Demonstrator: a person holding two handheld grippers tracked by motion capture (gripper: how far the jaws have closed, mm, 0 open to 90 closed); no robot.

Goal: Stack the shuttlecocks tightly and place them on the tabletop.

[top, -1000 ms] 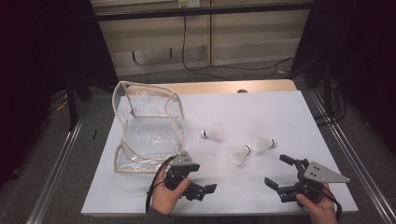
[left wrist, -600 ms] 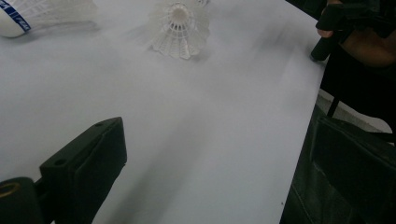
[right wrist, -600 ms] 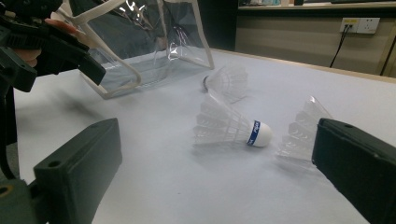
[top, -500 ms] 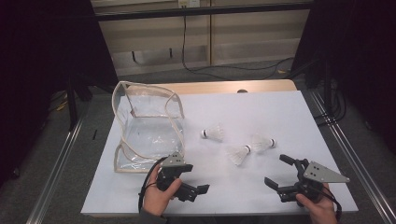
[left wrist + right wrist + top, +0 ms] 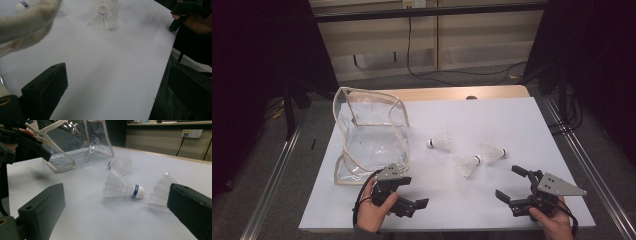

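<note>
Clear plastic bag (image 5: 371, 137) with cream trim stands left of centre on the white table (image 5: 492, 115). Three white feathered shuttlecocks lie right of centre, nothing blocking them: one (image 5: 440, 143) higher, two (image 5: 467, 165) (image 5: 494, 153) lower, just beside each other. Blue cork band, writing unreadable. Left gripper (image 5: 409, 195) and right gripper (image 5: 512, 182), along the bottom, both gape wide and empty.

In the left gripper view a blurred pale strap (image 5: 27, 21), probably the bag's, is cut off at the left edge. In the right gripper view the right tool hides part of a shuttlecock (image 5: 161, 192).
</note>
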